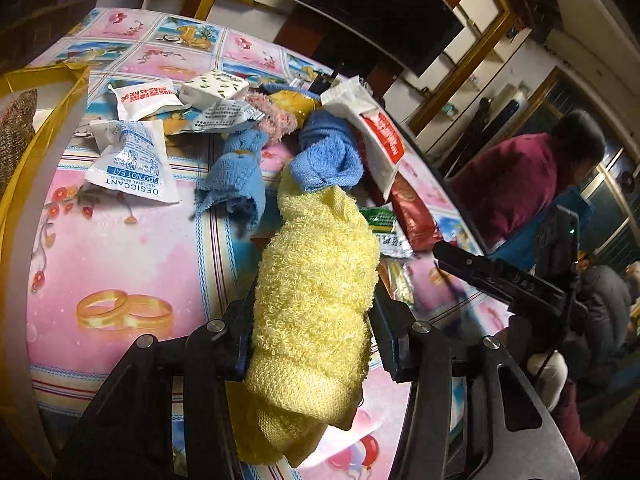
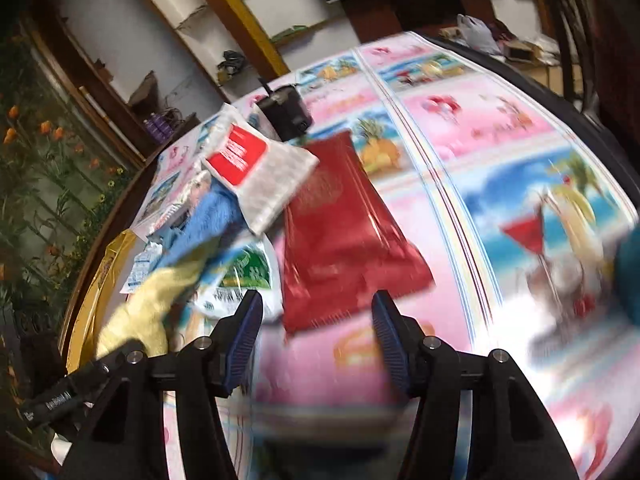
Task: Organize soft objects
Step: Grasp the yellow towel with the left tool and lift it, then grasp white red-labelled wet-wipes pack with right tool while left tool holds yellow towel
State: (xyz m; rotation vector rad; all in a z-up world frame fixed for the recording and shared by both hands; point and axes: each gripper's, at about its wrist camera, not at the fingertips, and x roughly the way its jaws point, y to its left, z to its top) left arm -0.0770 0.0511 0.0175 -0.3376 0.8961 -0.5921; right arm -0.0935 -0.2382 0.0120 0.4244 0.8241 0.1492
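My left gripper is shut on a rolled yellow towel and holds it above the table; the towel also shows in the right wrist view. Beyond it lie a blue towel, a smaller light-blue cloth and a pink fluffy cloth in a pile. My right gripper is open and empty, low over the table, with a red foil packet just ahead of its fingers. It also shows in the left wrist view.
The tablecloth is pink and patterned. Desiccant sachets, a white and red packet, a green snack packet and a black device lie around. A gold-rimmed tray stands at the left. People are beyond the table edge.
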